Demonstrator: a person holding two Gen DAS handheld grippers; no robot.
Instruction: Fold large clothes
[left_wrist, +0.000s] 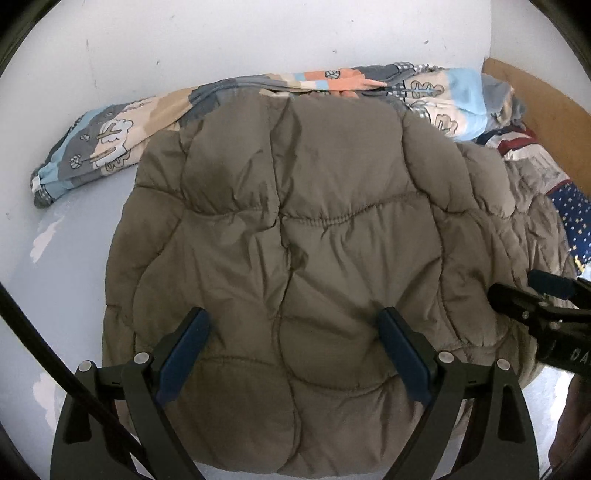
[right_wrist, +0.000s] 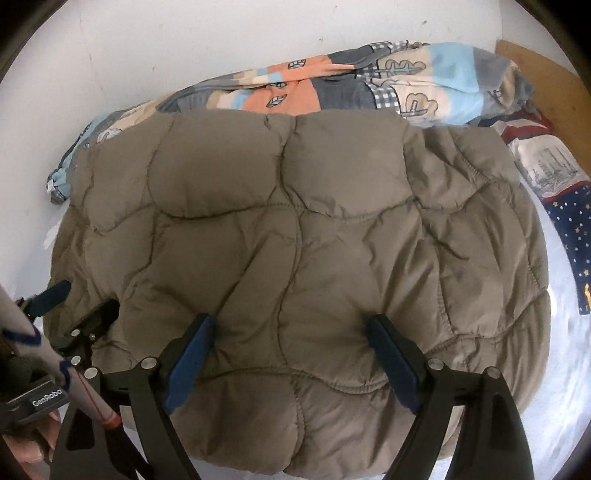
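While you hold both grippers over the bed, read the scene from left to right:

Patterned quilt: it lies bunched against the white wall, behind the jacket and well away from your grippers, so I judge it was pushed back to leave room for folding.

Left gripper: its blue pads stand wide apart and nothing is pinched between them. It hangs over the near left part of the jacket, pointing steeply down. I think you keep it spread so that it can take a thick padded edge.

Quilted jacket: this grey-brown padded garment, the thing to fold, lies in the middle of the pale bed sheet, smooth quilted side up. No sleeve or collar shows, so they seem to be tucked under already and the bundle looks compact. Whether one more fold is needed, I cannot tell.

Right gripper: also wide, its blue pads free of the fabric, nothing caught between them. It is over the near right part, just beside the left one, so both are ready for the near edge together.

Star-printed blue cloth: it lies at the right side of the bed, apart from the jacket, not in your way.

Risk: the puffy filling may spring back, so take a deep bite of the hem.
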